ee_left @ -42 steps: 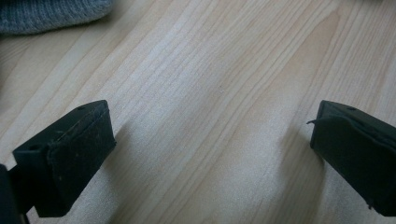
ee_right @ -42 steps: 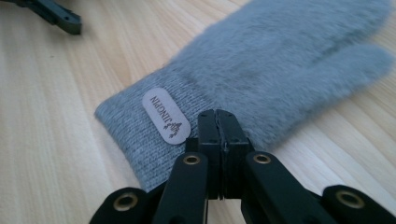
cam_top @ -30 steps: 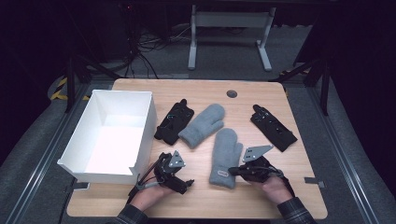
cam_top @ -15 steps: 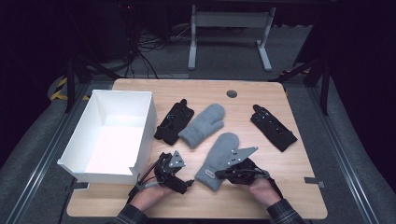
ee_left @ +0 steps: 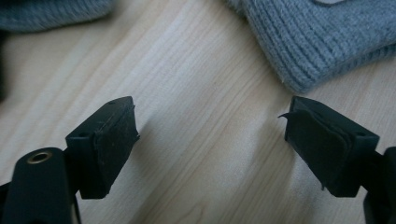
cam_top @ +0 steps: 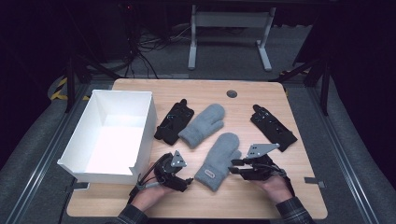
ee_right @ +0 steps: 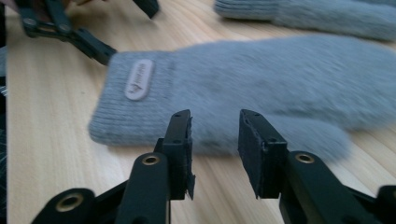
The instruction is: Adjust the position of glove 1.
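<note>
In the high view, the near grey knitted mitten (cam_top: 218, 159) lies flat on the pale wooden table (cam_top: 261, 200), between the left gripper (cam_top: 187, 181) and right gripper (cam_top: 236, 167).

The left gripper view shows wide jaws, just closing, over bare wood.

The right gripper view shows a narrow empty gap, just opening, and the mitten's oval label (ee_right: 139, 85).

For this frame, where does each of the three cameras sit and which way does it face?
High view: above the person's side, looking forward and down on the table; shows box, both hands, left claw, right claw.
Left gripper view: on the left claw, looking down at bare wood; its jaws stand apart, the near mitten cuff just beyond.
Right gripper view: on the right claw, looking low across the near mitten; jaws apart, nothing between.
Shared: all three show the near mitten.
</note>
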Motion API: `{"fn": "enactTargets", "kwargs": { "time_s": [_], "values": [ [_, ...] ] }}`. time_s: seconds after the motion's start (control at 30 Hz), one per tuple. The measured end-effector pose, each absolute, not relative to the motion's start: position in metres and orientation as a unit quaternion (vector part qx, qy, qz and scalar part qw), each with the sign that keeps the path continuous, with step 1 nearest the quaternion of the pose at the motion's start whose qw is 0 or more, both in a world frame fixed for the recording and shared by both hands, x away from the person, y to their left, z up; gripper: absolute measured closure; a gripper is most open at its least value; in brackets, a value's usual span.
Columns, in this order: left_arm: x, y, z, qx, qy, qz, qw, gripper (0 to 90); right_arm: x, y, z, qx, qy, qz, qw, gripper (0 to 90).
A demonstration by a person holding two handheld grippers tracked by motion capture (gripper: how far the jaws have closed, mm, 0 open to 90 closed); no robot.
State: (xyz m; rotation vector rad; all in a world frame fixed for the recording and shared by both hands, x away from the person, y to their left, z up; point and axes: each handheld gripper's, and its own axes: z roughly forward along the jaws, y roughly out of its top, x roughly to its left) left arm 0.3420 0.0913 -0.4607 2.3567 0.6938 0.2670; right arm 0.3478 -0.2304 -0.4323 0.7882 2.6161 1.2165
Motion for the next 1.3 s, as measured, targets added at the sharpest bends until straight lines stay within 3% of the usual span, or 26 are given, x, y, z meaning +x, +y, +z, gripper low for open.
{"fn": "enactTargets", "kwargs": {
  "time_s": [0.1,0.27,0.37,0.6,0.83,1.3],
  "values": [
    [0.339,0.094,-0.449,0.889,0.269,0.076,0.363,37.4,0.349,-0.243,-0.433,0.278,0.866,0.407,0.085,56.8],
    [0.337,0.086,-0.428,0.878,0.256,0.048,0.402,75.9,0.350,-0.262,-0.443,0.315,0.859,0.392,0.097,40.0],
    [0.339,0.074,-0.423,0.883,0.239,0.040,0.403,88.4,0.350,-0.271,-0.448,0.332,0.854,0.386,0.107,31.2],
    [0.349,0.033,-0.419,0.891,0.214,0.033,0.398,89.8,0.351,-0.295,-0.457,0.365,0.842,0.373,0.138,20.3],
    [0.358,0.004,-0.437,0.904,0.207,0.001,0.375,89.7,0.351,-0.312,-0.462,0.388,0.830,0.370,0.152,16.3],
    [0.348,0.030,-0.441,0.915,0.194,-0.013,0.353,89.7,0.353,-0.321,-0.468,0.407,0.822,0.356,0.180,13.2]
  ]
}}
